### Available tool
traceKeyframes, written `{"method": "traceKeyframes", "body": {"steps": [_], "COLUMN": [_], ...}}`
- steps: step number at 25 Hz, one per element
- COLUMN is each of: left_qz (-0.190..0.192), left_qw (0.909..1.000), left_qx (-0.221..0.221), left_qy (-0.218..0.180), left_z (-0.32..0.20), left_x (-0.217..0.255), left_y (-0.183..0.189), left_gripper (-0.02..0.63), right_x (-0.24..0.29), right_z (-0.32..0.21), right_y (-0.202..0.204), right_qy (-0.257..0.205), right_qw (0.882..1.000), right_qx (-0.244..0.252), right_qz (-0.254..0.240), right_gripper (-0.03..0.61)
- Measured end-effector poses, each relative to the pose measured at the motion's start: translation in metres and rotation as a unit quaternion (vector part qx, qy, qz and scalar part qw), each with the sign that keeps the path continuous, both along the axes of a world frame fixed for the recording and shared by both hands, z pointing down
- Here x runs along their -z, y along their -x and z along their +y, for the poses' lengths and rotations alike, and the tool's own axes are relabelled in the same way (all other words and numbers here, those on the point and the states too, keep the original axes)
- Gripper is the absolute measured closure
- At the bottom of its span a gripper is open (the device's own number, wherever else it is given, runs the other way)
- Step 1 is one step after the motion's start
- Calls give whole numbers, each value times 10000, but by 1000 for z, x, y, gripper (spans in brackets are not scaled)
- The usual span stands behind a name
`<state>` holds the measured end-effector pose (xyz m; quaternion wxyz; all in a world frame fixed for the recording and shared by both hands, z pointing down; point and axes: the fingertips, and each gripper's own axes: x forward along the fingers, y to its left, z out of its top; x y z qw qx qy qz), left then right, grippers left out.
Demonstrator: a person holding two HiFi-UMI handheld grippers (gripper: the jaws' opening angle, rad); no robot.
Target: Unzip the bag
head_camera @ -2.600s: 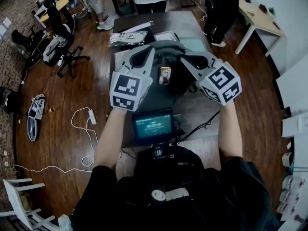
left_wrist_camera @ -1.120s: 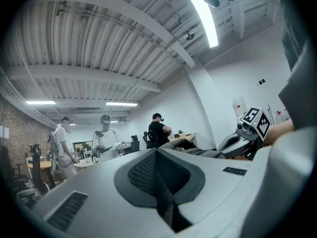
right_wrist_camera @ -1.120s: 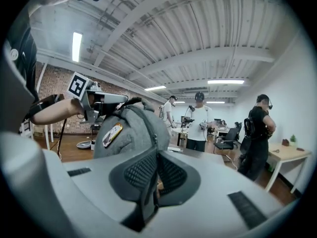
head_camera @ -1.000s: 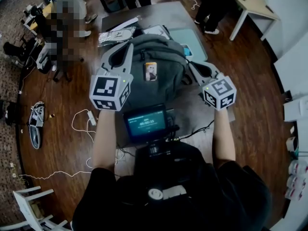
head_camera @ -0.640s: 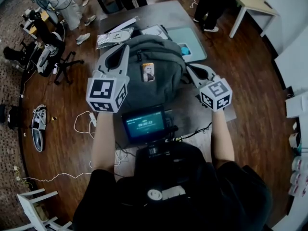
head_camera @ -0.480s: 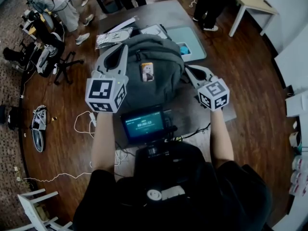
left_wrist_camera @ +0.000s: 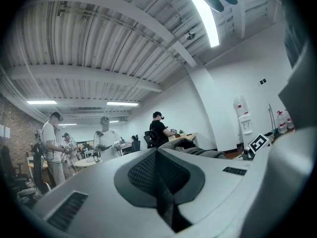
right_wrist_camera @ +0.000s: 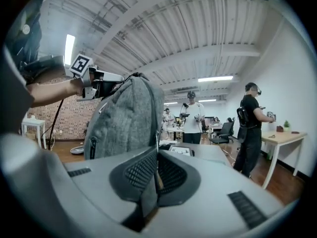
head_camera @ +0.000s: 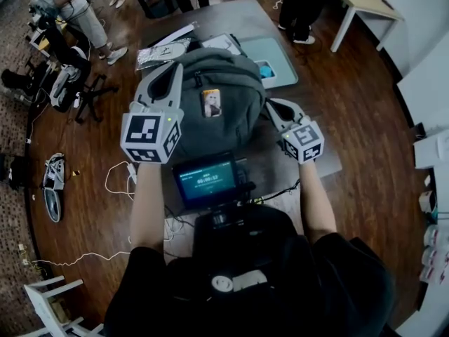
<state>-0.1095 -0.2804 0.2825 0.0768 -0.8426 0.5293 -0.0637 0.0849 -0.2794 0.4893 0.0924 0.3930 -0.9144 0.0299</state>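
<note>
A grey backpack (head_camera: 221,83) stands upright on the dark table (head_camera: 231,20), with a small photo card (head_camera: 210,103) on its front. My left gripper (head_camera: 167,76) is at the bag's upper left; in the left gripper view it (left_wrist_camera: 157,152) is shut with nothing between the pads, and the bag's top (left_wrist_camera: 198,151) lies just beyond. My right gripper (head_camera: 270,109) sits against the bag's right side. In the right gripper view it (right_wrist_camera: 157,155) is shut on a thin tan tab, apparently the zipper pull, with the backpack (right_wrist_camera: 126,123) towering close at the left.
A teal pad (head_camera: 277,55) and a flat packet (head_camera: 165,48) lie on the table behind the bag. A lit screen (head_camera: 207,180) hangs at my chest. People (right_wrist_camera: 193,115) stand around, and a light wooden table (head_camera: 365,5) is at the far right. Cables (head_camera: 123,181) trail on the floor.
Both grippers have come down from over the bag to its sides. Over the last second the right gripper edged in along the bag's right side toward me, while the left stayed at the upper left.
</note>
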Motion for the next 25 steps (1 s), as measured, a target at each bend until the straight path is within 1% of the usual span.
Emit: {"method": "traceKeyframes", "body": {"steps": [3,12,18,23,25], "left_qz": [16,45,61,49,43], "left_qw": [10000,10000,10000,9999,10000], "left_qx": [-16,-50,-52,-54,-45], "left_qy": [5,25,54,77,70], "left_z": [0,2,2,2,2], "left_x": [0,2,1,1,1], "left_y": [0,0,-1,-1,-1], "left_gripper": [614,613,614,614,614], "right_x": [-8,-29,-60,-82,-93], "right_z": [-1,1,4,3,2], "right_y": [2,8,12,16,18], "right_qy": [-40,88,424,580,731], "right_qw": [10000,9998,9989,9981,9972], "right_qx": [-15,-36,3,41,59], "right_qz": [-61,-195,-189,-189,-154], "right_gripper": [557,557,557,557,557]}}
